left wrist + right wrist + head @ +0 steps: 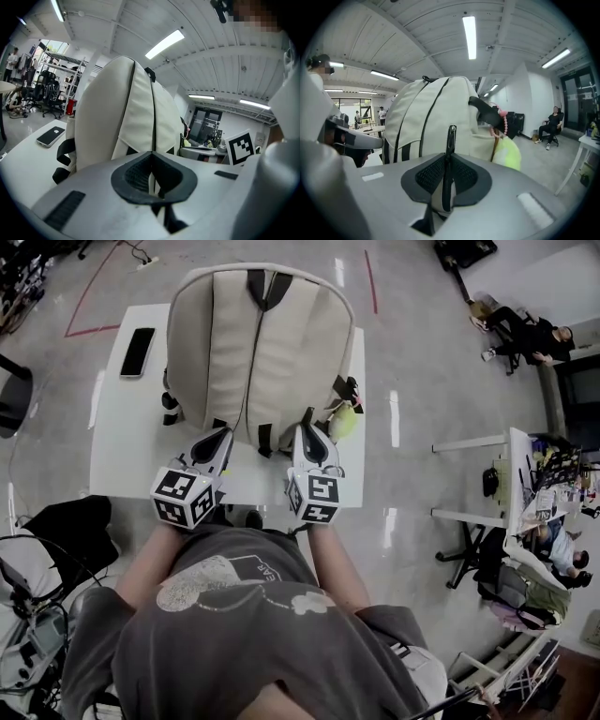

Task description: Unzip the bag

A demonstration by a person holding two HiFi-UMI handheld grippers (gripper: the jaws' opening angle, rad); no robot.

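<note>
A cream backpack (255,345) with black trim lies on the white table (122,442), its near end toward me. It rises close ahead in the left gripper view (126,112) and the right gripper view (429,117). My right gripper (306,427) is shut on a thin black zipper pull (451,136), which sticks up between its jaws (449,157). My left gripper (217,432) is at the bag's near left corner. Its jaws (151,154) meet at the tip, pinching cream fabric and a black tab of the backpack.
A black phone (137,351) lies on the table's far left, also in the left gripper view (50,136). A yellow-green charm on pink beads (344,420) hangs at the bag's right side (508,157). A cluttered desk (525,488) stands to the right; people sit beyond (530,334).
</note>
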